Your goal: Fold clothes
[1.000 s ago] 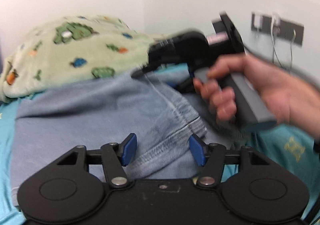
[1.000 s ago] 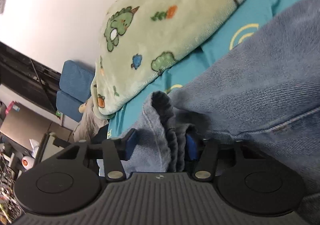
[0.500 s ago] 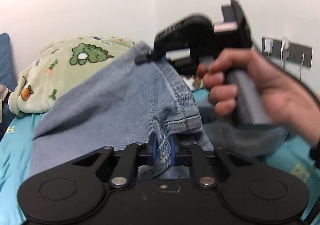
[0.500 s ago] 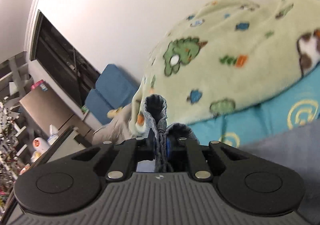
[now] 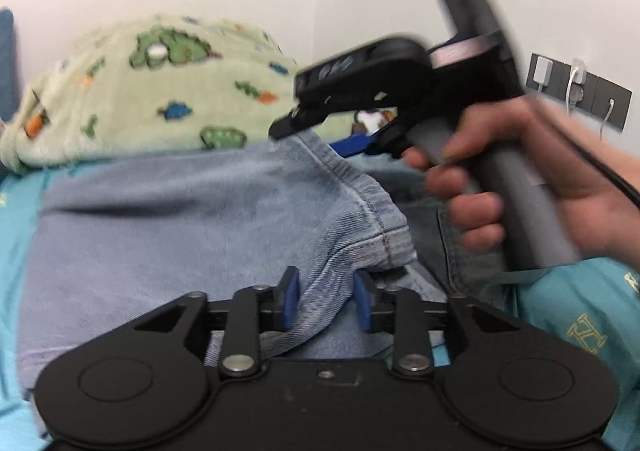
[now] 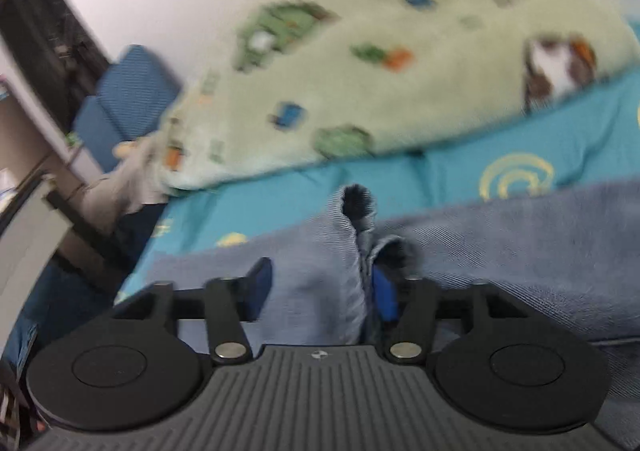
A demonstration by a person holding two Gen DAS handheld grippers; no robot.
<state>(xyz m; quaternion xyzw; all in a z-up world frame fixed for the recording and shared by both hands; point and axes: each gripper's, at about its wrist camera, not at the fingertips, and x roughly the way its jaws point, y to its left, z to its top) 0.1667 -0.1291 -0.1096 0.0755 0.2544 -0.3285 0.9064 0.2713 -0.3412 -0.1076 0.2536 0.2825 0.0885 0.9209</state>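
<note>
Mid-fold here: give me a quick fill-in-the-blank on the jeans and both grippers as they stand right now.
1. Both grippers, the left gripper and the right gripper, have their jaws ____.
2. The garment lying between the blue pads is a pair of light blue denim ____.
3. Behind it lies a pale green blanket printed with ____.
4. The sheet under the garment is ____ in colour.

Missing words: open; jeans; dinosaurs; teal
</note>
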